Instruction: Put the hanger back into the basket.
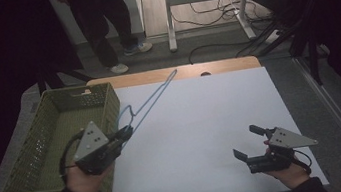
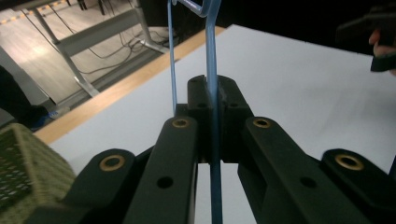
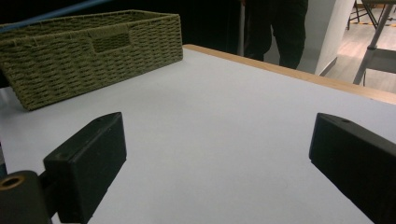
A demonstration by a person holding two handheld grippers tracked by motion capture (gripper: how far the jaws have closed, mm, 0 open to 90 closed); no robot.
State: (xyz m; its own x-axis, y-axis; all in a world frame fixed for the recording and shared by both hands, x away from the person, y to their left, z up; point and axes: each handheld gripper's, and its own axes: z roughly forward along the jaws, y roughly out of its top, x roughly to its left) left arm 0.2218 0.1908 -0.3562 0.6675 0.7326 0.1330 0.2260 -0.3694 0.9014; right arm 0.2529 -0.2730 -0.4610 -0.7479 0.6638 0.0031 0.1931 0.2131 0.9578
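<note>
1. High view: left gripper [image 1: 124,133], beside the woven basket [image 1: 26,161], clamps a blue wire hanger [image 1: 151,101], apparently raised off the white table [image 1: 202,122].
2. Left gripper view: jaws pinch the hanger wire.
3. Right gripper view: right gripper [image 3: 215,154] jaws spread wide, empty.

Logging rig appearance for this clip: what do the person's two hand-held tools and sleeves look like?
Both are black. The left tool and the right tool each carry a grey three-cornered plate with small dark dots, and a black cable loops from each. The left gripper view shows brass-coloured pivot bushings on the black linkage. Blocky black fingers appear in the right gripper view. Sleeves are dark.
</note>
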